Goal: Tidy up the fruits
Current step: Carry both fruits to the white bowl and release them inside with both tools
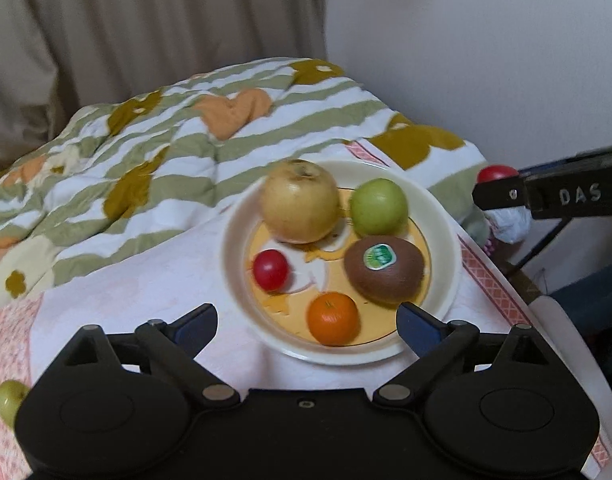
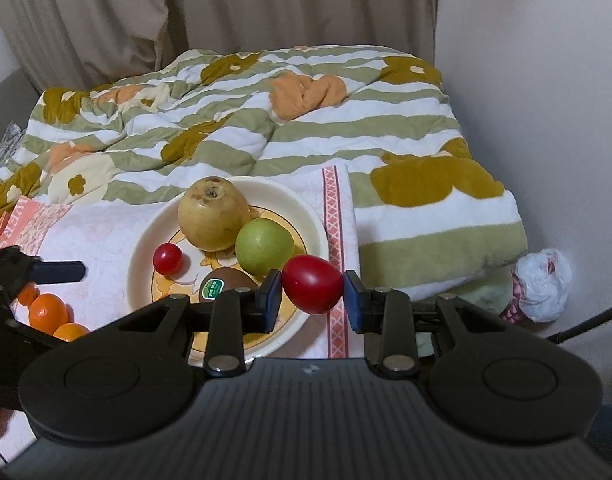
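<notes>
Holding a small red tomato (image 2: 312,284) between the blue pads (image 2: 272,298) of my right gripper (image 2: 312,294), I have it clamped across its middle, in the air near the right rim of a cream plate (image 2: 144,248). From the left wrist view, the same tomato shows as a red bump behind the right gripper's black finger. My left gripper (image 1: 308,322) hangs with its jaws spread wide and nothing between them, just above the near rim of the plate.

On the plate sit a large yellow apple (image 2: 213,214), a green apple (image 2: 265,246), a stickered kiwi (image 1: 384,270), a small red tomato (image 1: 270,269) and a small orange (image 1: 333,318). The plate rests on a pale cloth (image 1: 146,280) over a striped quilt (image 2: 266,128). Off the plate to the left lie more oranges (image 2: 48,312), and a small green fruit (image 1: 10,398) sits at the left edge.

I judge the held tomato light, smooth and thin-skinned, so it could slip or bruise; a gentle squeeze across its widest part suits it. Round fruit may roll on the soft bedding, so it should be lowered into the open space on the plate.
</notes>
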The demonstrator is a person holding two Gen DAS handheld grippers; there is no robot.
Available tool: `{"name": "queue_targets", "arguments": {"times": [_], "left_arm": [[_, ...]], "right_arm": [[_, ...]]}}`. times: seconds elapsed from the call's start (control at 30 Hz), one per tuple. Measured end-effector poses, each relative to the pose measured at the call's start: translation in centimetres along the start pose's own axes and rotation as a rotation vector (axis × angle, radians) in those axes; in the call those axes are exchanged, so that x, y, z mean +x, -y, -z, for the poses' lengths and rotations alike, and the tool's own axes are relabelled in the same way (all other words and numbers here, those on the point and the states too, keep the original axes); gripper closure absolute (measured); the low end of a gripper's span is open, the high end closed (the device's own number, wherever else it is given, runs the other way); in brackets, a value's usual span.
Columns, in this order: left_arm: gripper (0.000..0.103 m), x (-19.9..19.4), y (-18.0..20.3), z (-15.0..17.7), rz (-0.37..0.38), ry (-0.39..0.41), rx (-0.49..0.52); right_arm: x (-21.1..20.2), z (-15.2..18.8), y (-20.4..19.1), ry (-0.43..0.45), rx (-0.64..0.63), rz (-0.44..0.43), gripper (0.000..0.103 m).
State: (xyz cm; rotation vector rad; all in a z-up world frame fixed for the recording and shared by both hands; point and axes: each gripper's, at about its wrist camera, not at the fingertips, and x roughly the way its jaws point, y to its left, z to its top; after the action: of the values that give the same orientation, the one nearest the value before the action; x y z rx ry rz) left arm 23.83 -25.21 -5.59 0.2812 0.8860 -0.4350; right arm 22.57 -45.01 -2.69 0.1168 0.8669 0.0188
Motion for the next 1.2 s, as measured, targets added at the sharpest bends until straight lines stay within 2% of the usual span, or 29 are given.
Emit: {"name": "queue_targets", "arguments": {"times": [0.13,0.3,0.77,0.87,0.93,0.97,1.07,1.2], "left_arm": [[0.005,-1.8,-1.7,0.4,-0.003,0.026,-0.062],[0.005,-3.7,-3.0,0.9,-0.046,0.046,-0.118],[0.004,-7.8,-3.9,3.8,-0.103,0.091,-0.186],[0.004,-8.4,-3.8,4.3,-0.109,0.092,-0.194],[0.004,-8.7,-3.7,4.7,-0.115,0.094,-0.196],[0.004,-9.0,-3.6,5.0,-0.118,0.096,-0.198],[0.004,-9.6,-3.6,5.6,-0.124,0.104,-0.209],[0.004,-10.6,-3.4,6.4,-0.122,0.124,-0.229]], "right_arm": [[0.8,-0.3,-0.6,0.000,-0.034,-0.016,0.055],[2.2,-0.6,-1.4,-0.012,-0.061,-0.036,0.055],[5.3,0.2,-1.9,-0.061,-0.086,-0.058,0.054],[5.1,0.2,-2.0,-0.053,-0.096,-0.065,0.041],[4.7,0.4,-2.2,-0.050,-0.097,-0.061,0.009],[4.2,0.6,-2.3,-0.037,-0.101,-0.051,0.003],[2.8,1.3,-3.1,0.002,-0.137,-0.035,0.000],[1.2,2.0,-3.9,0.002,-0.176,-0.022,0.000]]}}
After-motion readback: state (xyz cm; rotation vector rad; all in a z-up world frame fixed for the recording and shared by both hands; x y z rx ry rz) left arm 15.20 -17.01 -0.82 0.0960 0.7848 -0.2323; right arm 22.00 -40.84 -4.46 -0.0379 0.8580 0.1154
